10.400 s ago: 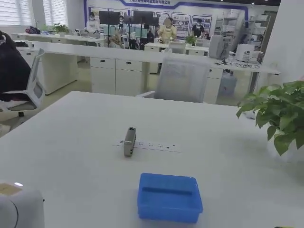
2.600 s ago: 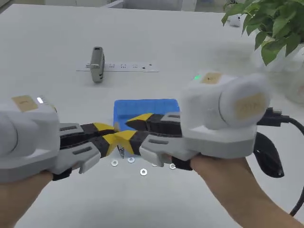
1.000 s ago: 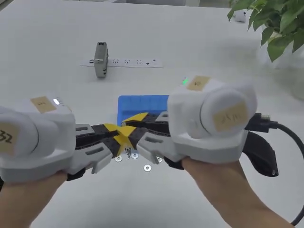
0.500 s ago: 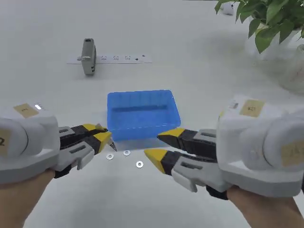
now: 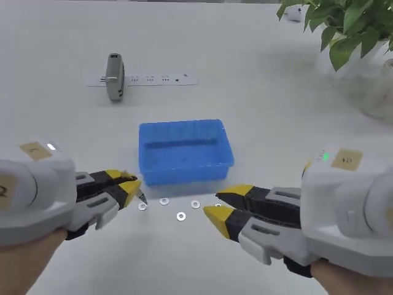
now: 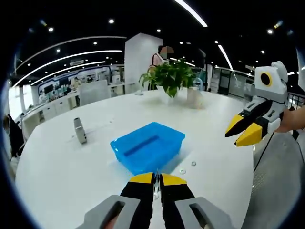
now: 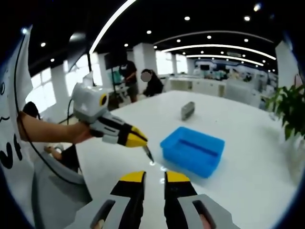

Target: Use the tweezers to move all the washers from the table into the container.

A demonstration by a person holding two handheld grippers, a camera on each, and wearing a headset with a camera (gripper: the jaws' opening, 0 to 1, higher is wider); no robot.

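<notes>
The container (image 5: 185,150) is a plain, saturated bright blue. The washers (image 5: 180,216) are shiny silver against the matte white table (image 5: 258,92). The tweezers (image 5: 142,198) show as a thin grey metal tip. The left gripper (image 5: 134,183) and right gripper (image 5: 216,203) both have white bodies, black jaws tipped in yellow, and tan labels. A green light glows on the right one. The adapter (image 5: 114,76) is grey, on a white power strip (image 5: 159,79). The plant (image 5: 344,24) is leafy green.

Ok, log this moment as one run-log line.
left gripper: shut on tweezers, tip near washers | right gripper: open, empty | washers: on table beside blue container
</notes>
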